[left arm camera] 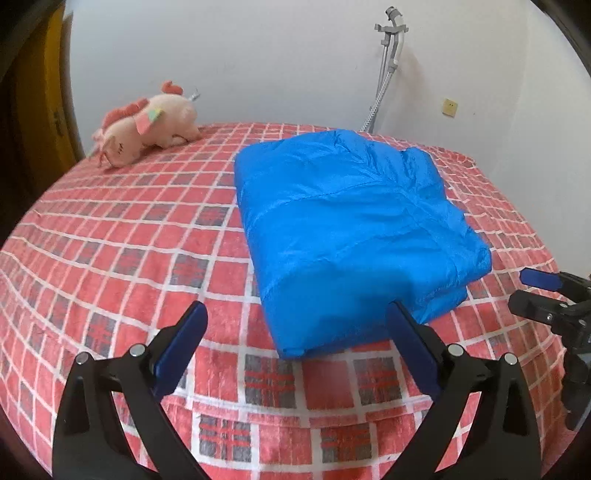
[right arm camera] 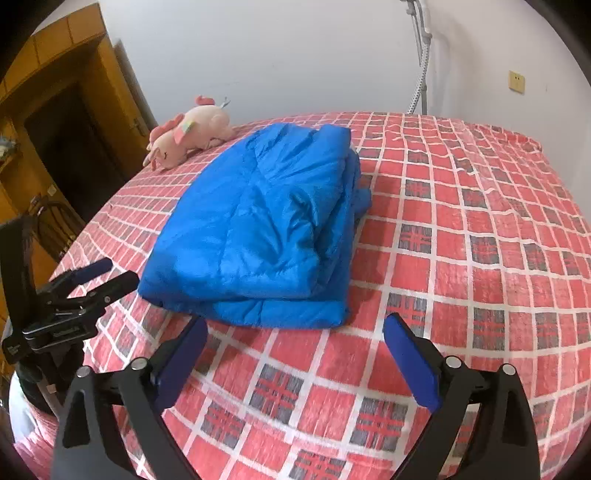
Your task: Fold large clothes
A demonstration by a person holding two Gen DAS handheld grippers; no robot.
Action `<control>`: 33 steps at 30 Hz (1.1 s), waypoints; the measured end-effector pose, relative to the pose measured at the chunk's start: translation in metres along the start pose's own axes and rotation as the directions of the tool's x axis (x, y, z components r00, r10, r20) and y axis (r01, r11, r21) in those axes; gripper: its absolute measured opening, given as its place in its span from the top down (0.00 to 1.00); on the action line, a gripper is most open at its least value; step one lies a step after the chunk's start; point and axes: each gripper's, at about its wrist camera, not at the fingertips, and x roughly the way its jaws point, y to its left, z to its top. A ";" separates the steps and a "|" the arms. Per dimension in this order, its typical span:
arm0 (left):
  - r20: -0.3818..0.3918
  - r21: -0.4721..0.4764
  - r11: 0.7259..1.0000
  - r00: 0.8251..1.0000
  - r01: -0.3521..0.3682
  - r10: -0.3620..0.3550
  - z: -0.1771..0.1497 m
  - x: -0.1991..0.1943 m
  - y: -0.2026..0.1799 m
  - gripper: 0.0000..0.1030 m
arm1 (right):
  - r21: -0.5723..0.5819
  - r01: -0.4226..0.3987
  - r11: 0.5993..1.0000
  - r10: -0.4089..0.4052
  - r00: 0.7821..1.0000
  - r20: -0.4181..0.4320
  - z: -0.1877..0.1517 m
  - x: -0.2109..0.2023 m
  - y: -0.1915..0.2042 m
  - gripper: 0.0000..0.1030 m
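Bed cover (left arm camera: 110, 236): red plaid with white grid lines and dark squares, spread across the mattress.
Plush toy (left arm camera: 147, 125): pink, lying on its side at the far edge near the wall.
Wall (left arm camera: 258, 55): plain white.
Hose fixture (left arm camera: 391, 33): grey, mounted on the wall behind the bed.
Wall socket (right arm camera: 516, 81): yellowish, right of the fixture.
Door frame (right arm camera: 74, 66): wooden, yellow-brown, at left.

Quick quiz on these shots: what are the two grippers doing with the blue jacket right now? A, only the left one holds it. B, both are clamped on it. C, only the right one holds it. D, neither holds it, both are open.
D: the left gripper and right gripper both stand open with nothing between their fingers, and the folded blue jacket lies free on the checked bedspread.
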 end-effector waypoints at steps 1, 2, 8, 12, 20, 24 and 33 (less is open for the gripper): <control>0.002 0.001 1.000 1.000 0.004 -0.004 -0.002 -0.003 -0.001 0.06 | -0.008 0.007 1.000 -0.007 1.000 0.006 -0.002 -0.002 0.002 0.06; 0.000 -0.002 1.000 1.000 0.017 -0.017 -0.004 -0.006 -0.002 0.06 | -0.013 0.014 1.000 -0.014 1.000 0.009 -0.003 -0.003 0.003 0.06; 0.023 -0.002 1.000 1.000 0.008 -0.008 -0.012 -0.020 -0.003 0.06 | -0.024 0.018 1.000 -0.018 1.000 0.017 -0.012 -0.010 0.009 0.05; 0.032 0.002 1.000 0.999 0.006 -0.006 -0.016 -0.027 -0.004 0.06 | -0.021 0.024 1.000 -0.023 1.000 0.022 -0.017 -0.015 0.012 0.04; 0.044 0.021 1.000 0.999 -0.020 0.019 -0.021 -0.034 -0.008 0.05 | 0.004 0.049 0.999 -0.049 0.999 0.008 -0.025 -0.015 0.012 0.04; 0.041 0.027 0.999 0.999 -0.017 0.016 -0.021 -0.034 -0.009 0.05 | 0.007 0.050 0.999 -0.050 0.999 0.016 -0.026 -0.018 0.012 0.04; 0.034 0.034 0.999 0.999 -0.013 0.012 -0.022 -0.032 -0.010 0.05 | 0.004 0.042 0.999 -0.042 0.999 0.029 -0.027 -0.024 0.011 0.04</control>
